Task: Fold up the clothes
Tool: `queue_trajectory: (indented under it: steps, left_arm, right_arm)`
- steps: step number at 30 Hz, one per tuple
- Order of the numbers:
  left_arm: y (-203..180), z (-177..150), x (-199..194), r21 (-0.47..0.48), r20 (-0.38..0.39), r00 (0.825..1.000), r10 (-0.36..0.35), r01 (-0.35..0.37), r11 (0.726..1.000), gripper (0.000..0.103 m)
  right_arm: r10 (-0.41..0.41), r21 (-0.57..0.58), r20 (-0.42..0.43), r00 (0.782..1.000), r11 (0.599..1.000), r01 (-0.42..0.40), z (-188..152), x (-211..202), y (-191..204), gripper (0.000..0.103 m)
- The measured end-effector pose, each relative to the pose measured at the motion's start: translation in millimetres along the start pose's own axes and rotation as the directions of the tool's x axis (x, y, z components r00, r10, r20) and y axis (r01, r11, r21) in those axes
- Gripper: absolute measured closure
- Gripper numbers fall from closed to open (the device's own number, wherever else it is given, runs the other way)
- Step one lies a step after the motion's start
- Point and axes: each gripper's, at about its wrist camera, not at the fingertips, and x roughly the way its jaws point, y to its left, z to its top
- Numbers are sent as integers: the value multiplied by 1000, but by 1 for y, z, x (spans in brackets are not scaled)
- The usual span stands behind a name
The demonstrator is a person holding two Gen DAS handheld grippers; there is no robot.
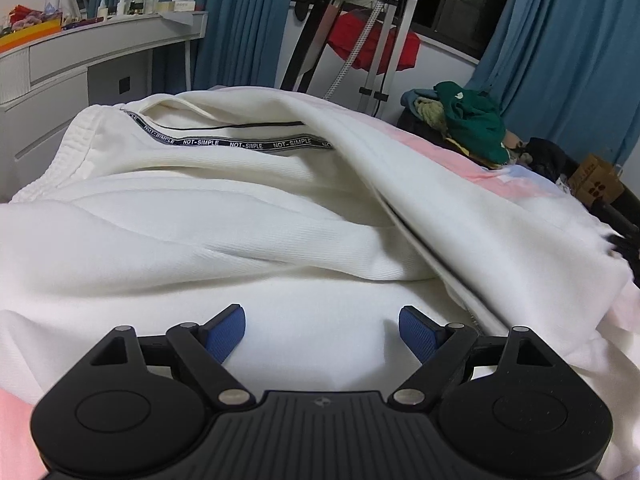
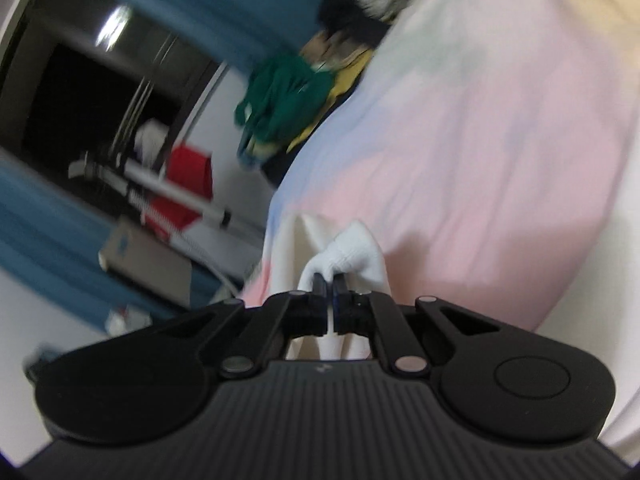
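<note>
Across the pastel bed sheet [image 1: 500, 160], a white jacket [image 1: 240, 216] spread in loose folds, collar tape reading NOT-SIMPLE. Over its near part, left gripper [image 1: 322, 334], blue-padded fingers [image 1: 226, 332] wide apart, holding nothing. Right gripper [image 2: 330, 292] tilted sharply (view blurred), fingers pinched on a bunched white edge of the jacket, raised off the sheet. Beyond: heap of green and dark clothes [image 1: 472, 128] at the bed's far edge, red cloth on a metal rack [image 1: 372, 44], cluttered white worktop [image 1: 100, 36], blue curtains [image 1: 240, 20].
</note>
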Motion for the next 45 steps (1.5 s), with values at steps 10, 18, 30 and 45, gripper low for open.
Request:
queue_trajectory:
  steps: [10, 18, 30, 45]
  left_arm:
    - [9, 3, -1, -73, -4, 999, -53, 52, 996, 17]
    - [4, 5, -1, -17, -12, 998, -58, 58, 998, 17]
    - [-59, 23, 39, 513, 15, 999, 45, -46, 857, 17]
    - [-31, 35, 73, 360, 25, 999, 28, -35, 932, 55]
  right_arm:
    - [-265, -9, 549, 793, 946, 323, 52, -96, -59, 98]
    - [-411, 104, 426, 806, 907, 408, 51, -89, -116, 96]
    - [-414, 139, 311, 855, 910, 390, 50, -126, -130, 46]
    - [-343, -169, 331, 879, 895, 413, 74, -46, -46, 93]
